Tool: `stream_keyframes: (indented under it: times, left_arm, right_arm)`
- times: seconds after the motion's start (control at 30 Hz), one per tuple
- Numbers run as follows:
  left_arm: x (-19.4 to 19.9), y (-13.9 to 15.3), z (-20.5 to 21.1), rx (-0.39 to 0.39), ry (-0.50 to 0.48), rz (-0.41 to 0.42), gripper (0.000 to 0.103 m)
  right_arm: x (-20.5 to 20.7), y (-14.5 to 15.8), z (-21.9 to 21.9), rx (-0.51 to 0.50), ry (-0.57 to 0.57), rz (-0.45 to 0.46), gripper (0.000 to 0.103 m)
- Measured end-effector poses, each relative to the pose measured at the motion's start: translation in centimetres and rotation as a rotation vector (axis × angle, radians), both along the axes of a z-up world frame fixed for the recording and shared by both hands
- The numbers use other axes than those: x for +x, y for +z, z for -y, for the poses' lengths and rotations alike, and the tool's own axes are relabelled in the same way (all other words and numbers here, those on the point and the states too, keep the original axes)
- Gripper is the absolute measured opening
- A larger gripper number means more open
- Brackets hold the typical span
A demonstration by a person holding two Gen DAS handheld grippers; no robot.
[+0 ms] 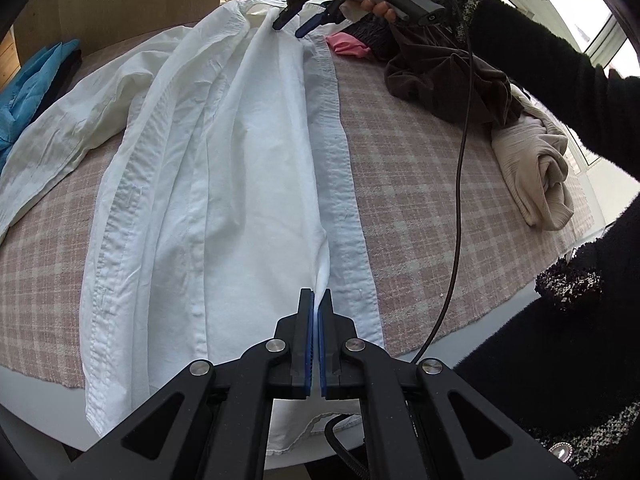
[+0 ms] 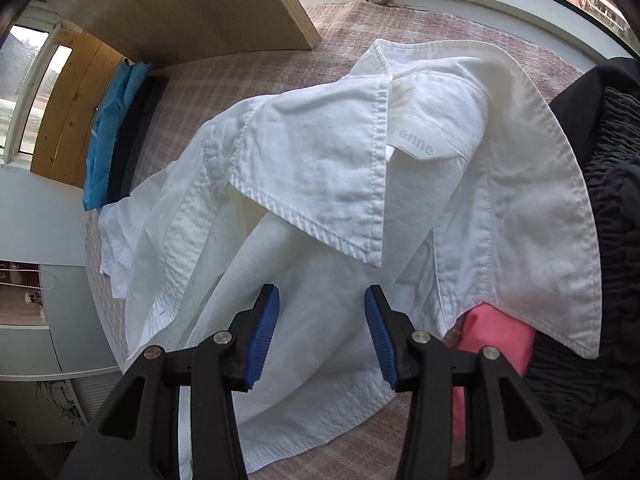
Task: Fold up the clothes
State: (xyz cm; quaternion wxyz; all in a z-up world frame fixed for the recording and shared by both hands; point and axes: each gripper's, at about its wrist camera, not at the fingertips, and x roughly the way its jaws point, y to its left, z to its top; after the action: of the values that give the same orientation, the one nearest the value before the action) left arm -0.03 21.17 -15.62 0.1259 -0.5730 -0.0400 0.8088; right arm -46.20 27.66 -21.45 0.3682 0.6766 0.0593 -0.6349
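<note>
L gripper (image 1: 319, 300) clenched on white shirt (image 1: 224, 184) hem, fabric pinched btwn pads. R gripper (image 2: 320, 316) released, jaws spread over the collar (image 2: 460, 152) on the plaid desk (image 1: 420, 152).

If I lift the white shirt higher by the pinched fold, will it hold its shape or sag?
Probably sag: the white shirt already drapes in soft creases between the left gripper, shut on its fold, and the open right gripper. It looks thin and light. The collar seems stiffer, holding a crisp edge.
</note>
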Motion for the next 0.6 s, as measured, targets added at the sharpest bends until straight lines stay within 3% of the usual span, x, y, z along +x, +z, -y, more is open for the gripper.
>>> stream_keyframes:
  times: [0.07, 0.1, 0.13, 0.27, 0.43, 0.6]
  left_arm:
    - [0.0, -0.5, -0.7, -0.008, -0.021, 0.011, 0.001]
    - [0.1, -0.6, -0.9, -0.009, -0.025, 0.012, 0.001]
    - [0.2, -0.7, -1.0, -0.005, -0.024, 0.012, 0.001]
    - [0.5, -0.7, -0.9, 0.016, -0.022, 0.003, 0.001]
    - [0.6, -1.0, -0.5, 0.03, -0.033, 0.003, 0.001]
    - [0.9, -3.8, -1.0, 0.012, -0.073, 0.089, 0.001]
  right_arm:
    - [0.2, -0.6, 0.5, 0.017, 0.017, -0.009, 0.042]
    - [0.4, -0.3, 0.4, 0.003, 0.032, -0.025, 0.027]
    - [0.5, 0.0, 0.3, -0.013, 0.046, -0.026, 0.002]
    - [0.6, 1.1, -1.4, -0.041, 0.06, -0.041, 0.003]
    - [0.7, 2.1, -4.3, -0.093, -0.002, -0.04, 0.003]
    - [2.6, -1.0, -4.5, 0.052, 0.044, -0.077, 0.003]
